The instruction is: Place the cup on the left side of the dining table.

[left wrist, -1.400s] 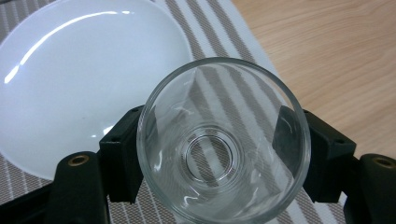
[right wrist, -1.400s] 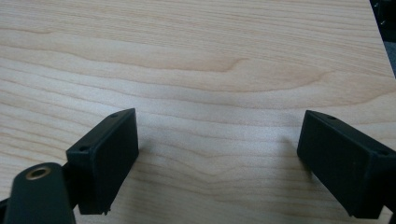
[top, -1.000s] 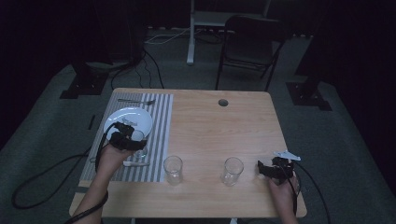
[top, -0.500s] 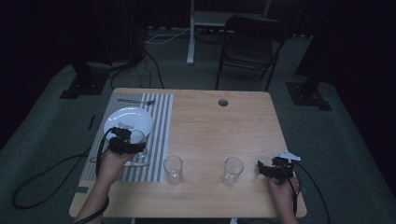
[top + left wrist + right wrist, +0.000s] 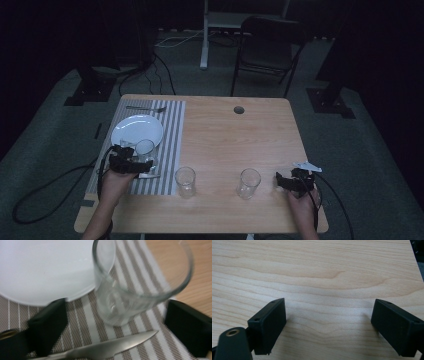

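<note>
A clear glass (image 5: 135,290) stands upright on the striped placemat (image 5: 82,315), against the rim of a white plate (image 5: 37,270). My left gripper (image 5: 116,326) has just been opening; its jaws now stand wide on either side of the glass without pressing it. A knife (image 5: 105,347) lies on the mat just in front of the jaws. In the high view the glass (image 5: 145,147) sits at the plate's (image 5: 134,129) near right edge, with the left gripper (image 5: 139,157) just behind it. My right gripper (image 5: 328,325) is open over bare wood, also seen in the high view (image 5: 280,181).
Two more empty glasses (image 5: 185,180) (image 5: 248,182) stand near the front of the wooden table (image 5: 235,140). A fork (image 5: 146,108) lies at the far end of the placemat. A round hole (image 5: 238,109) is in the tabletop, and a chair (image 5: 265,45) stands beyond it.
The left hand has drawn back toward the table's near edge and its jaws have opened. The glass now stands free at the plate's edge. The right hand has kept still.
</note>
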### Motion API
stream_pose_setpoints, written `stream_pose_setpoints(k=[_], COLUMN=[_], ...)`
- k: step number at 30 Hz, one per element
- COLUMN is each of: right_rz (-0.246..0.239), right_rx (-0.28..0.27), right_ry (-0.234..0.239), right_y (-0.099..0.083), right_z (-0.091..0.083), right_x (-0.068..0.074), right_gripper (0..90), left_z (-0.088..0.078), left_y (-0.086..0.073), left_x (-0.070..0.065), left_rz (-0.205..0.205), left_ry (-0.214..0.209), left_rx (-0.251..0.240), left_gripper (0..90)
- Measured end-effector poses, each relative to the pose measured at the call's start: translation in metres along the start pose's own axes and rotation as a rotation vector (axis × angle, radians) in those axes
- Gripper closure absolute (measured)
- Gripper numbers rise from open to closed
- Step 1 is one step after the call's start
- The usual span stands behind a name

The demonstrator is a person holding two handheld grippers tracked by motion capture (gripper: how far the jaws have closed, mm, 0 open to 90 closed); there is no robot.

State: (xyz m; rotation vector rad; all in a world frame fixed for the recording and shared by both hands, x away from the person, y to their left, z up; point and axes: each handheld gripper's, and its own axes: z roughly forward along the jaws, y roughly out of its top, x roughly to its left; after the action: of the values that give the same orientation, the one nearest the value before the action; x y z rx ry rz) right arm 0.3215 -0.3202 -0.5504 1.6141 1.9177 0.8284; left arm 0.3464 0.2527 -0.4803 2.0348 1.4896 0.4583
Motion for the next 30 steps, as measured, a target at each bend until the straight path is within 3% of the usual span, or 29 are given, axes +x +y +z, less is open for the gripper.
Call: stream_pose_setpoints(k=[5,8,14,17,19,20,22,25,30], right_rz=[0.000,0.001,0.002,0.002,0.002,0.002,0.002,0.001,0.002], right_rx=[0.000,0.002,0.001,0.001,0.001,0.001,0.001,0.001,0.001], right_ry=[0.000,0.000,0.000,0.000,0.000,0.000,0.000,0.001,0.000], right_y=[0.000,0.000,0.000,0.000,0.000,0.000,0.000,0.000,0.000], right_z=[0.000,0.000,0.000,0.000,0.000,0.000,0.000,0.000,0.000], right_x=[0.000,0.000,0.000,0.000,0.000,0.000,0.000,0.000,0.000], right_gripper=[12.3,12.3,12.3,12.3,12.3,12.3,12.3,12.3,12.3], left_z=[-0.003,-0.005,-0.011,-0.014,-0.016,-0.018,-0.022,-0.025,-0.028], left_y=[-0.018,-0.029,-0.047,-0.059,-0.066,-0.071,-0.077,-0.085,-0.098], left_x=[0.003,0.004,0.008,0.013,0.015,0.017,0.022,0.030,0.039], left_rz=[0.001,0.026,0.010,-0.001,-0.001,0.002,-0.012,-0.044,-0.043], left_ry=[0.043,0.084,0.083,0.106,0.135,0.168,0.167,0.154,0.158], left_rx=[-0.072,-0.095,-0.136,-0.151,-0.168,-0.200,-0.237,-0.245,-0.244], left_gripper=[1.1,1.1,1.1,1.1,1.1,1.1,1.1,1.1,1.1])
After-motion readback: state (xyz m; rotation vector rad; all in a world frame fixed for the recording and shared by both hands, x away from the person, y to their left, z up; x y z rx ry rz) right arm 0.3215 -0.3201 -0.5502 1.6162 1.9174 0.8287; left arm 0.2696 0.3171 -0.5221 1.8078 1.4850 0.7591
